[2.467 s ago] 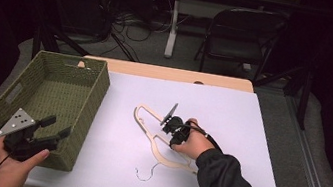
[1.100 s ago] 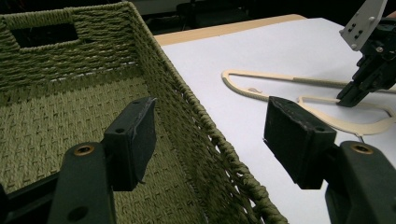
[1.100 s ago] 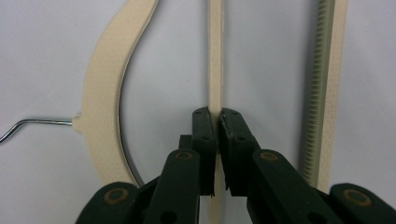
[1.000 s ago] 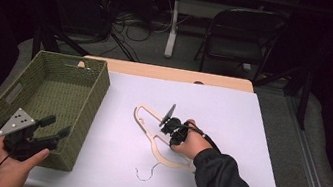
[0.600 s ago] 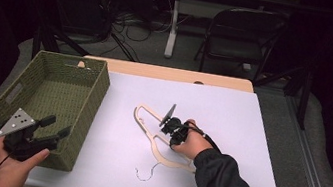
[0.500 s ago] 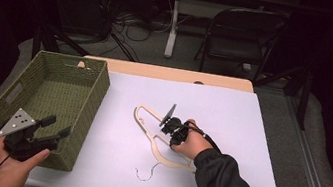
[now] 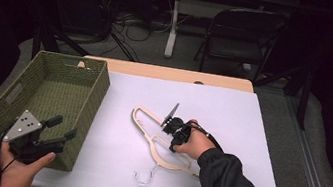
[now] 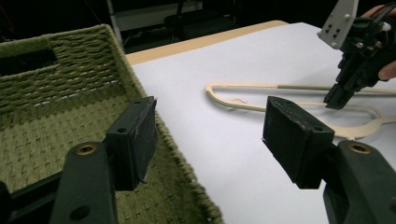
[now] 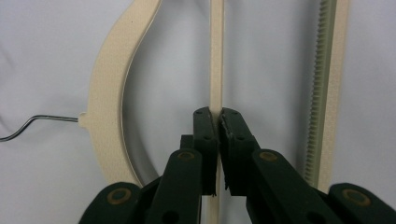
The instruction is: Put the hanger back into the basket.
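Note:
A pale wooden hanger (image 7: 170,165) with a wire hook (image 7: 141,178) lies flat on the white table top (image 7: 237,115). My right gripper (image 7: 172,146) points down at its middle. In the right gripper view the jaws (image 9: 218,114) are shut on the hanger's thin straight bar (image 9: 215,56), with the curved arm (image 9: 108,84) to the left. My left gripper (image 7: 64,128) is held open over the near right corner of the green woven basket (image 7: 96,92), with nothing between its fingers (image 8: 212,128). From there the hanger (image 8: 247,85) and the right gripper (image 8: 338,100) show farther off.
The basket (image 8: 70,46) takes up the table's left side and looks bare inside. A folding chair (image 7: 239,39) and floor cables stand behind the table's far wooden edge (image 7: 168,72). Bare white surface lies right of and beyond the hanger.

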